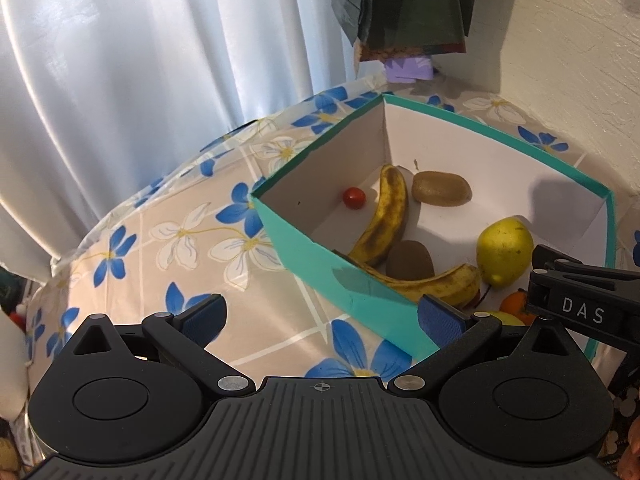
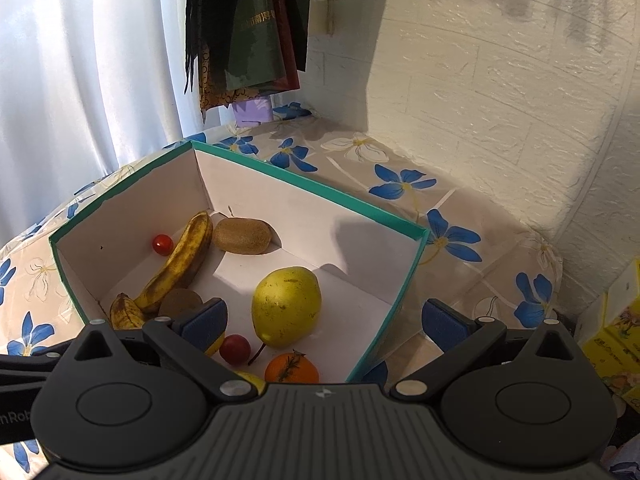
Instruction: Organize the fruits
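A teal box (image 1: 304, 236) (image 2: 404, 296) with a white inside holds the fruit. In it lie two spotted bananas (image 1: 386, 216) (image 2: 180, 264), two kiwis (image 1: 440, 188) (image 2: 244, 236), a cherry tomato (image 1: 354, 197) (image 2: 162, 244), a yellow pear (image 1: 504, 250) (image 2: 286, 306), an orange (image 2: 291, 368) and a red cherry (image 2: 235, 349). My left gripper (image 1: 320, 322) is open and empty over the box's near left wall. My right gripper (image 2: 324, 324) is open and empty above the box's near right corner. The right gripper's body (image 1: 580, 304) shows in the left wrist view.
The box sits on a table with a blue-and-white flower cloth (image 1: 180, 240) (image 2: 460, 208). White curtains (image 1: 120, 80) hang behind, dark bags (image 2: 248, 32) hang at the corner, and a textured white wall (image 2: 500, 100) runs along the right. A yellow carton (image 2: 616, 336) stands at the far right.
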`<state>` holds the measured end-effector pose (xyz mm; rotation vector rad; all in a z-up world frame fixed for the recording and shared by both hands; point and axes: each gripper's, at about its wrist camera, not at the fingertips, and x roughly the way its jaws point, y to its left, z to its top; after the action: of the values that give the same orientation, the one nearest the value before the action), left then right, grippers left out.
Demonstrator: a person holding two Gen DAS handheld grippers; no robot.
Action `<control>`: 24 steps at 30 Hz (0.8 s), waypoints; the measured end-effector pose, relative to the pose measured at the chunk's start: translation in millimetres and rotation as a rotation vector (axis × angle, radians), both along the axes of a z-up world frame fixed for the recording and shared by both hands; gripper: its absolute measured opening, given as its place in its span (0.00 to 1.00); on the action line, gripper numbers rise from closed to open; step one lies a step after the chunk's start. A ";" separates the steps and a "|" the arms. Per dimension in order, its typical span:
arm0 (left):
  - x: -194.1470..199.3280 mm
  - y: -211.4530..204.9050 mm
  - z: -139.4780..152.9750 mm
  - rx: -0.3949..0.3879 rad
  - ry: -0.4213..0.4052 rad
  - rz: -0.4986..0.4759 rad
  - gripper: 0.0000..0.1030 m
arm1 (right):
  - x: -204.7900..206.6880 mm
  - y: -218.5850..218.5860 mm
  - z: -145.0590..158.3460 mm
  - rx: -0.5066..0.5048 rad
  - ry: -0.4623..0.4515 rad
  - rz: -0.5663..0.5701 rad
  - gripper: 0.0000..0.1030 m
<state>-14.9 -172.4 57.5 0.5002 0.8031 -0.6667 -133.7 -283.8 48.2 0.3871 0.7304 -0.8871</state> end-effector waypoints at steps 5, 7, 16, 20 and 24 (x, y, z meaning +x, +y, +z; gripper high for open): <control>1.6 -0.4 -0.8 0.001 0.003 0.006 1.00 | 0.3 1.8 -2.0 0.007 0.009 0.007 1.00; 1.6 -0.5 -1.1 0.001 0.004 0.003 1.00 | 0.8 2.3 -2.4 0.007 0.012 0.008 1.00; 2.5 -0.3 -2.3 0.001 0.012 0.003 1.00 | 1.5 2.2 -3.0 0.011 0.017 0.012 1.00; 2.6 -0.2 -2.6 0.002 0.010 0.003 1.00 | 1.9 1.9 -3.7 0.013 0.017 0.015 1.00; 3.4 -0.2 -3.2 0.002 0.011 0.003 1.00 | 2.4 2.1 -4.0 0.015 0.020 0.017 1.00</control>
<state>-11.5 -172.6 54.2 0.4970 0.8147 -0.6669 -131.4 -281.6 44.2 0.3849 0.7582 -0.8714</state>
